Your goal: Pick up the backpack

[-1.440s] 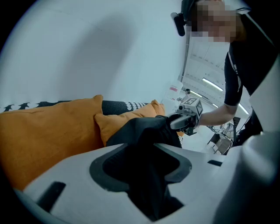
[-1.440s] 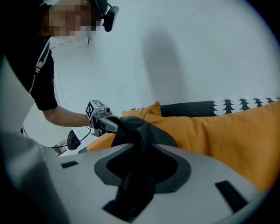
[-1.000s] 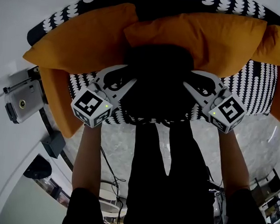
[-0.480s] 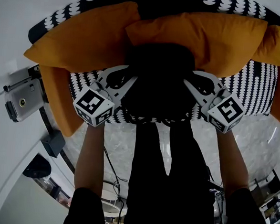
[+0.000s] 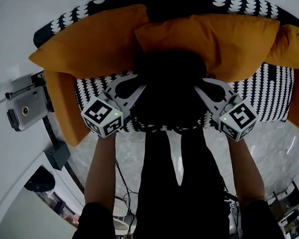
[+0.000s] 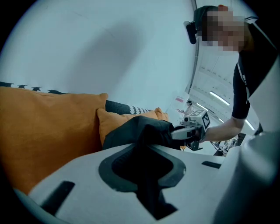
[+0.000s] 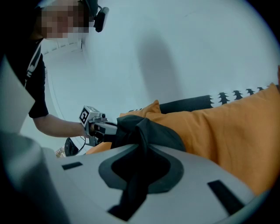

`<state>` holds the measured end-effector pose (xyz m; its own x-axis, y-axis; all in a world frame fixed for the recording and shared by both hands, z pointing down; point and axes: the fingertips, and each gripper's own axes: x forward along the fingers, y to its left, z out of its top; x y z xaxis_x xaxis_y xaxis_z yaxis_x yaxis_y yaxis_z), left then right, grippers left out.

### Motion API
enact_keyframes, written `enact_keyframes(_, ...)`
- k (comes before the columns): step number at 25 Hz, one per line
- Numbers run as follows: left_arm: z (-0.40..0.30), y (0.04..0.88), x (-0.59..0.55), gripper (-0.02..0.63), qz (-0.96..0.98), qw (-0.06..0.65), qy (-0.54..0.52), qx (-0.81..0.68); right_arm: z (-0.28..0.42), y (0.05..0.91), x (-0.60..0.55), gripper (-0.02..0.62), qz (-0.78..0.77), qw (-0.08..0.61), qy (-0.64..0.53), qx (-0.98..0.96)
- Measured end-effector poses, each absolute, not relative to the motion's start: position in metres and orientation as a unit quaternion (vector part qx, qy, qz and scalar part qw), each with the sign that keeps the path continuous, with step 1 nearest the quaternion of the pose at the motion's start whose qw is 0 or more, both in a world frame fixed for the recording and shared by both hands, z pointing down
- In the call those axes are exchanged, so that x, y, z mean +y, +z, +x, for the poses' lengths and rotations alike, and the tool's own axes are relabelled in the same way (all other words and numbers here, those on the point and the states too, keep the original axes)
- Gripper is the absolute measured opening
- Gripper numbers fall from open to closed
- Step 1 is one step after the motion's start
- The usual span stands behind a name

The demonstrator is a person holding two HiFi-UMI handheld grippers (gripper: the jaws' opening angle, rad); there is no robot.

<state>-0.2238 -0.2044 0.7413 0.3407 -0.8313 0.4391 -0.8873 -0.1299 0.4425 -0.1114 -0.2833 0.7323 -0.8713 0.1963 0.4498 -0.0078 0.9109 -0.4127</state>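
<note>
The black backpack (image 5: 167, 89) sits on the sofa seat against the orange cushions. My left gripper (image 5: 139, 88) holds its left side and my right gripper (image 5: 198, 89) its right side. Both pairs of jaws have just been closing with the backpack's fabric between them. In the left gripper view a fold of black backpack (image 6: 142, 131) runs down through the jaws of my left gripper (image 6: 146, 175), and the right gripper (image 6: 192, 129) shows beyond it. The right gripper view has the same: backpack (image 7: 146, 131) fabric pinched in the right gripper (image 7: 135, 175), with the left gripper (image 7: 94, 124) opposite.
Large orange cushions (image 5: 93, 43) (image 5: 222, 34) lean behind the backpack on the black-and-white patterned sofa (image 5: 274, 94). Another cushion (image 5: 63, 105) hangs over the left end. A grey device (image 5: 23, 111) stands by the wall. The person's dark legs (image 5: 180, 195) stand against the sofa front.
Both grippers' jaws have narrowed onto the backpack's sides, taking hold of the fabric. The two marker cubes have edged slightly inward; the backpack stays on the seat.
</note>
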Motion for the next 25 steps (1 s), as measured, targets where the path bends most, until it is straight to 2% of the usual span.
enact_keyframes(10,-0.21,0.728,-0.182,0.069,0.739,0.339,0.012,-0.582,-0.098,0.72,-0.262,0.044,-0.028,0.262,0.226,-0.938)
enact_keyframes(25,-0.17,0.701,-0.145,0.066,0.751,0.318,-0.02,-0.578,-0.059,0.697,-0.226,0.041,-0.036,0.271,0.24,-0.932)
